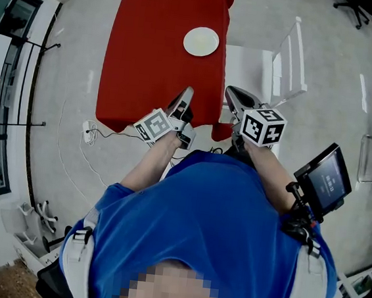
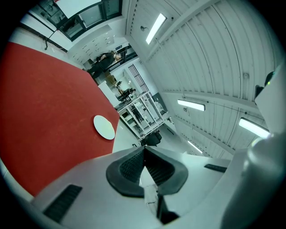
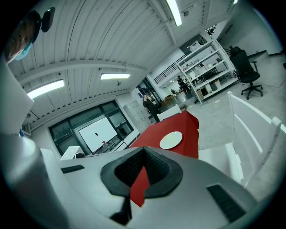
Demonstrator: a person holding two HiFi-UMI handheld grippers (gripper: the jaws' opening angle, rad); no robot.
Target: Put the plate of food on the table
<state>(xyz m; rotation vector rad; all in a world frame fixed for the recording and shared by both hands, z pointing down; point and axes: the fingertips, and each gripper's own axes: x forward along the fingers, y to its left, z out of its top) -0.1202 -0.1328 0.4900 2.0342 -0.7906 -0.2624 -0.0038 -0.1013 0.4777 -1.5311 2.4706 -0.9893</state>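
On the red table [image 1: 149, 55] sits a white plate [image 1: 201, 41]. Left gripper [image 2: 144, 151] pinched together, empty; right gripper [image 3: 143, 153] likewise closed on nothing.

No words to read here

No letters or numbers can be read anywhere. One cube [image 1: 154, 124] and the other cube [image 1: 263, 127] have black and white square marks on them, but these are patterns, not words. The small screen [image 1: 328, 176] shows pale lines too blurry to read. The white board [image 3: 96, 133] far off has only a tiny dark spot.
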